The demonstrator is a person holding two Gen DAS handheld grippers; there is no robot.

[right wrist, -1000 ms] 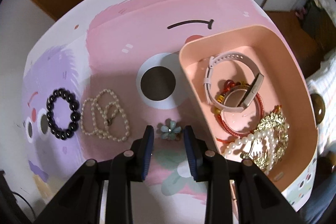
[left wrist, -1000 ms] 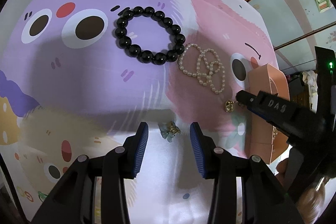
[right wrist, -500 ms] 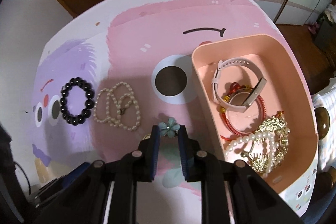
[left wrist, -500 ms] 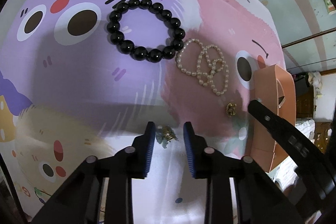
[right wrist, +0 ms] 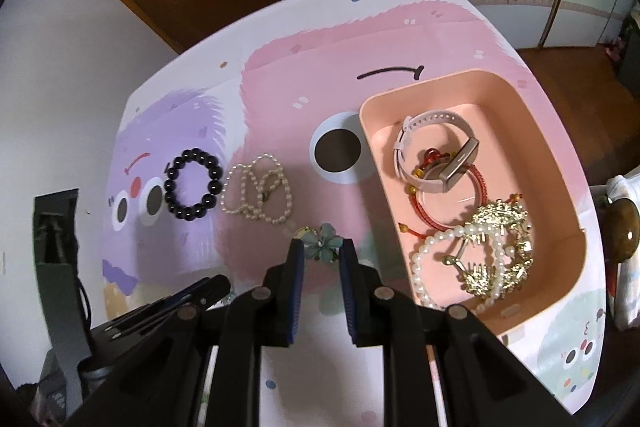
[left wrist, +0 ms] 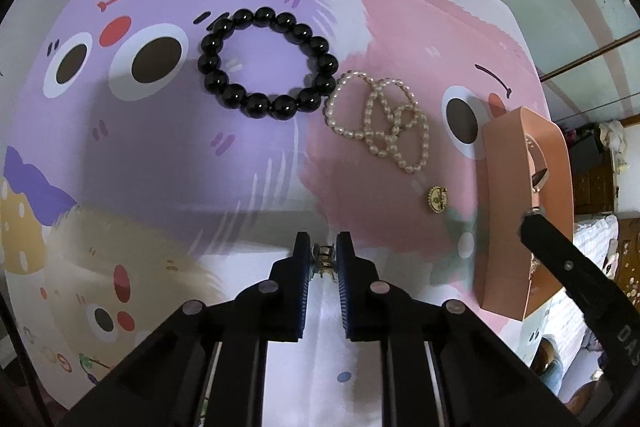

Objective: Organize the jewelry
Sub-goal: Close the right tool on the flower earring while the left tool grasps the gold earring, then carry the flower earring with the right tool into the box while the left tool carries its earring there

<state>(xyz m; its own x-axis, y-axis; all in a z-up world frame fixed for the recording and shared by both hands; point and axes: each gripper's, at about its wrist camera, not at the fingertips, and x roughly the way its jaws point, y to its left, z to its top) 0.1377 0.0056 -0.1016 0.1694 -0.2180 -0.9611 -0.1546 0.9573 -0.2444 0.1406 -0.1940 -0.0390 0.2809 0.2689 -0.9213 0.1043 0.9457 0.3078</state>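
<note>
My left gripper (left wrist: 323,254) is shut on a small green-and-gold earring (left wrist: 322,258), held above the table. My right gripper (right wrist: 322,254) is shut on a teal flower earring (right wrist: 323,246), lifted above the table left of the pink tray (right wrist: 558,163). The tray holds a pink watch (right wrist: 432,151), a red cord bracelet (right wrist: 448,211), a pearl strand and a gold hair comb (right wrist: 496,251). On the cartoon-print tablecloth lie a black bead bracelet (left wrist: 268,63), also in the right wrist view (right wrist: 194,183), a pearl necklace (left wrist: 384,119) (right wrist: 258,195) and a small gold earring (left wrist: 437,199).
The pink tray's side wall (left wrist: 508,211) stands at the right in the left wrist view, with the right gripper's black body (left wrist: 576,275) in front of it. The left gripper's body (right wrist: 168,311) shows low left in the right wrist view. Wooden furniture stands behind the table.
Both grippers closed on their earrings and rose from the table. The teal flower earring left the cloth with the right gripper.
</note>
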